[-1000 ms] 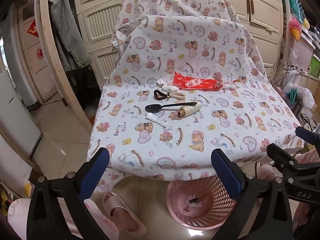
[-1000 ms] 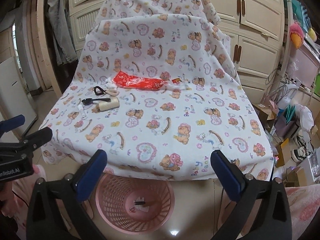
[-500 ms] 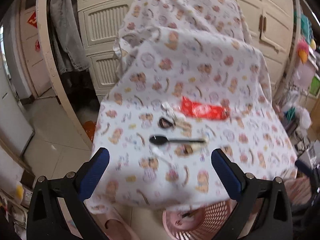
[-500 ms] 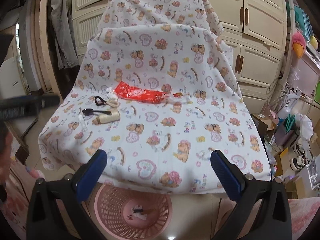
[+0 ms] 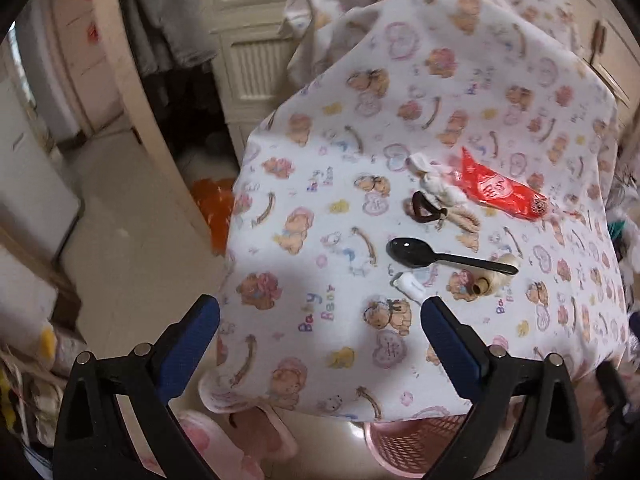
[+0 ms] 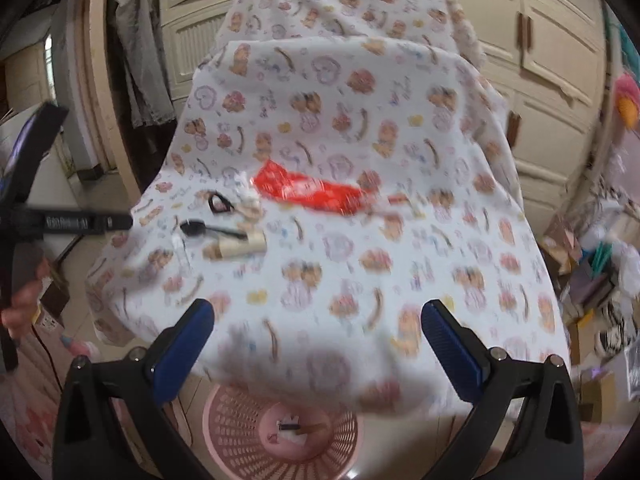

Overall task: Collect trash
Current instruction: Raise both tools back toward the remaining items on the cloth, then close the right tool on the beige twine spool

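Domestic interior, a lived-in home room: cream louvred and panelled wardrobe doors (image 6: 560, 60) stood behind, grey clothing (image 6: 140, 52) hung at left, a bear-print baby sheet (image 5: 360, 320) draped the furniture, pink slippers (image 5: 224, 448) lay on the tiled floor (image 5: 120, 220).

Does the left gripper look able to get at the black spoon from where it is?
Probably yes. The left gripper is open and empty, the black spoon lies uncovered ahead, handle resting on a paper roll. Only a small white piece lies between.
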